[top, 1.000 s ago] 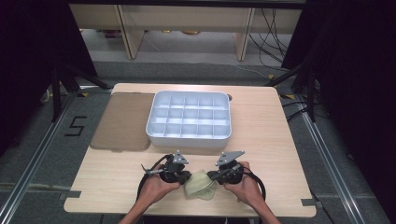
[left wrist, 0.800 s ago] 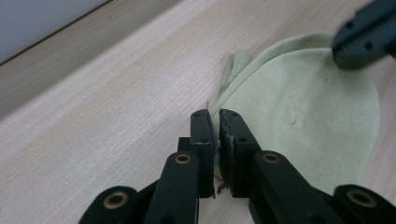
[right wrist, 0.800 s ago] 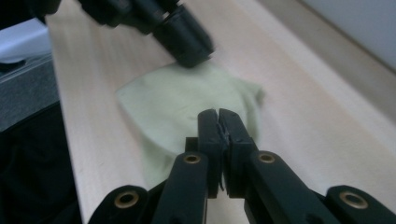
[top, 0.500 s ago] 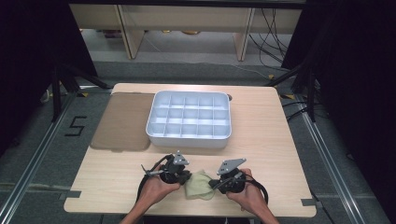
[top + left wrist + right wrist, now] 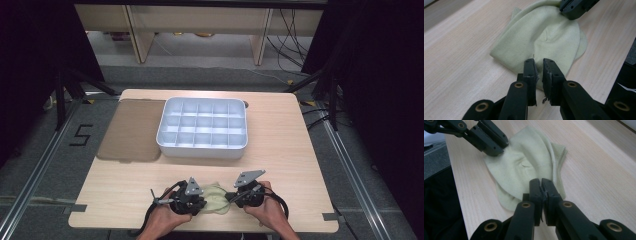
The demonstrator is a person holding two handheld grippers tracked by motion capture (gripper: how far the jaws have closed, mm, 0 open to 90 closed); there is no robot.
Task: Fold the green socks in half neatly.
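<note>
Pale wooden table [image 5: 280, 150] on grey floor holds a white divided tray [image 5: 202, 127]. Yellow-green cloth [image 5: 215, 197] lies near the front edge; right gripper [image 5: 235, 196] pinches it, left gripper [image 5: 202, 204] has just been opening, having shifted slightly since earlier.

Soft, matt knitted pale-green cloth [image 5: 541, 37] on a smooth, light-grained wooden table [image 5: 280, 165]; matt black plastic jaws.

Bare table [image 5: 280, 165] between cloth [image 5: 216, 199] and tray [image 5: 202, 146]; mat [image 5: 131, 130] left.
</note>
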